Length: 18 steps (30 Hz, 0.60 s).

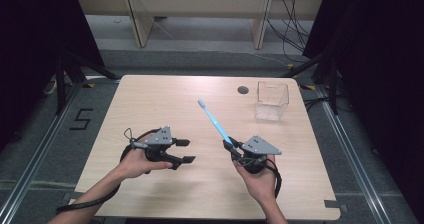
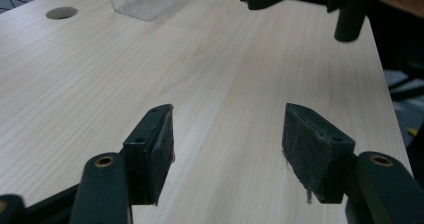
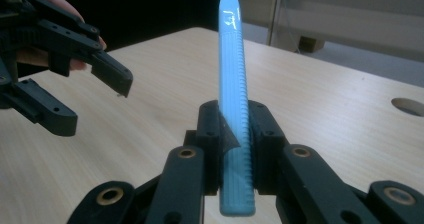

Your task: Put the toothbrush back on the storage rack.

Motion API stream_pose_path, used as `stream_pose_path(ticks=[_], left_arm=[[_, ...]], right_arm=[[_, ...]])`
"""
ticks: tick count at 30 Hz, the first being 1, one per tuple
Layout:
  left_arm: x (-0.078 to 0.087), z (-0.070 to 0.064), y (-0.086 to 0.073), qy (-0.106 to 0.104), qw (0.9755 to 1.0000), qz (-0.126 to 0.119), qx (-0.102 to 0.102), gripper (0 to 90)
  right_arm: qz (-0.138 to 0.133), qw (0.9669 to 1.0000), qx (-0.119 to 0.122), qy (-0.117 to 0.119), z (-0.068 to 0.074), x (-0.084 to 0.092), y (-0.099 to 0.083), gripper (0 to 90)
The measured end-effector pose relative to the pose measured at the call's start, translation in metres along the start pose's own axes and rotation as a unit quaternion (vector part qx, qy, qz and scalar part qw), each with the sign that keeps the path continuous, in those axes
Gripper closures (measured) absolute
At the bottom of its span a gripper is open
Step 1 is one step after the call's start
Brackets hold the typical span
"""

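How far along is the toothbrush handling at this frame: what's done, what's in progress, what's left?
Done: the right gripper is clamped on the handle end of the blue toothbrush, lifted clear of the table. In hand: the brush points up and away toward the far side, while the left gripper stands open with nothing between its pads. Left: the clear container holds no brush, so placing it there, if that is the aim, is not yet done.

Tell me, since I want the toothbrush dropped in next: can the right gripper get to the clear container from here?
Probably yes. The right gripper holds the toothbrush, and only bare table lies between it and the clear container.
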<state>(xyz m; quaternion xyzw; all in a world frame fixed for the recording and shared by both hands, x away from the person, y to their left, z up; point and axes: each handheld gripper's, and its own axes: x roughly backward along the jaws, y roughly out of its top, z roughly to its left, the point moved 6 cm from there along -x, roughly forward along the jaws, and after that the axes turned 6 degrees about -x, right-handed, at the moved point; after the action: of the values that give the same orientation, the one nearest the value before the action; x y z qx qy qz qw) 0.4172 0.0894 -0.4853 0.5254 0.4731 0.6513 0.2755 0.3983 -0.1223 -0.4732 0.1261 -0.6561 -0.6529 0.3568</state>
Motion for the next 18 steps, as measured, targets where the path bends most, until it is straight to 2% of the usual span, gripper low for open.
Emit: stream_pose_path(ticks=[1,3,4,6,7,8,13,14,17,18], left_arm=[[0.0,0.002,0.001,0.002,1.0,-0.006,0.007,34.9],[-0.001,0.005,0.005,0.007,0.9996,-0.018,0.021,34.0],[-0.002,0.007,0.009,0.007,0.9989,-0.033,0.032,32.8],[-0.003,0.009,0.011,0.007,0.9986,-0.04,0.036,32.7],[-0.003,0.01,0.014,0.009,0.9982,-0.044,0.04,32.5],[-0.005,0.013,0.018,0.013,0.9972,-0.055,0.049,32.3],[-0.01,0.016,0.027,0.01,0.9952,-0.07,0.068,32.3],[-0.012,0.018,0.03,0.004,0.9939,-0.081,0.075,32.2],[-0.013,0.02,0.032,0.008,0.9933,-0.081,0.082,32.7],[-0.015,0.021,0.034,0.007,0.9926,-0.088,0.083,33.0]], right_arm=[[0.0,0.9999,-0.011,0.002,0.001,0.0,0.0,78.7],[-0.015,0.9998,-0.014,0.005,0.002,-0.002,0.001,78.7],[-0.014,0.9999,-0.008,-0.003,0.001,-0.001,0.001,78.7],[-0.016,0.9999,-0.005,-0.003,0.001,-0.001,0.001,78.7],[-0.015,0.9997,-0.02,0.0,0.004,-0.002,0.0,78.6],[-0.02,0.9997,-0.015,0.006,0.005,-0.003,0.001,78.7],[-0.02,0.9997,-0.012,0.001,0.007,-0.002,0.003,78.6],[-0.027,0.9996,0.0,0.006,0.008,-0.004,0.005,78.6],[-0.028,0.9996,-0.009,0.003,0.01,-0.004,0.004,78.7],[-0.025,0.9996,-0.011,0.006,0.011,-0.005,0.004,78.7]])
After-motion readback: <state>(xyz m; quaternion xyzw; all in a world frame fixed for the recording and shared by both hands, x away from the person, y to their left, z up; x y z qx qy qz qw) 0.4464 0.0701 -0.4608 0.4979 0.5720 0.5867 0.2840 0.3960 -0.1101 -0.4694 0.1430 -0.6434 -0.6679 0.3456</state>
